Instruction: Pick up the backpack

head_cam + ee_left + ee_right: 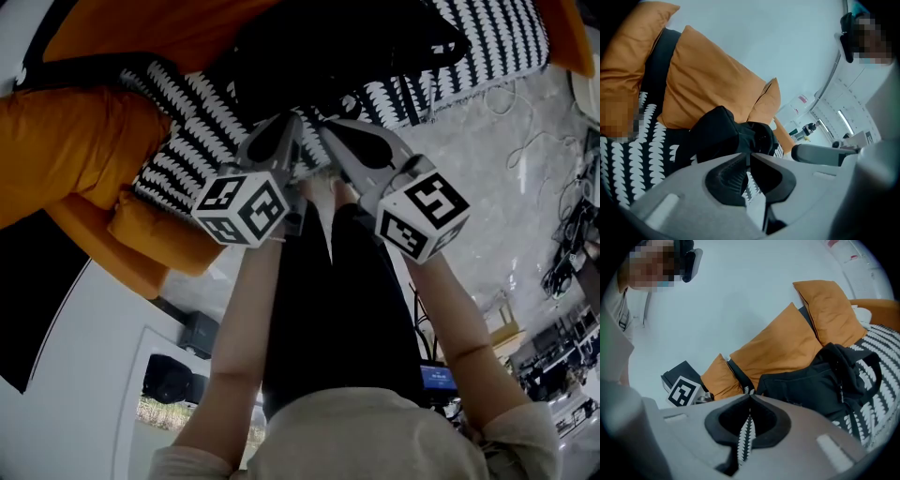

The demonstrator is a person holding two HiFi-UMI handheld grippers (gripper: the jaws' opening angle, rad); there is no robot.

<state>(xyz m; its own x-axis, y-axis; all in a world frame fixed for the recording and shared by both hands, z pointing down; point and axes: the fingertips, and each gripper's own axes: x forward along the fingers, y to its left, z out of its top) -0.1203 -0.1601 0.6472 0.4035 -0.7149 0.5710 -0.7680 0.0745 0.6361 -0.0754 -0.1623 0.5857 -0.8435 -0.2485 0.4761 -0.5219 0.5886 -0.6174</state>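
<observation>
A black backpack [337, 47] lies slumped on a black-and-white patterned blanket [187, 141] over an orange sofa. It also shows in the left gripper view [731, 131] and the right gripper view [820, 380], ahead of the jaws. My left gripper [295, 122] and right gripper [323, 127] are held side by side, tips close together, just short of the backpack's near edge. Both are shut with nothing between the fingers: the left gripper's [749, 153] jaws meet at the tip, and so do the right gripper's [750, 395]. Neither touches the backpack.
Orange cushions [84, 150] lean at the left, behind the backpack [783, 348]. My own legs in black trousers [328, 300] stand against the sofa's front. Cables and equipment [572, 253] lie on the marble floor to the right. A black box [173, 375] sits lower left.
</observation>
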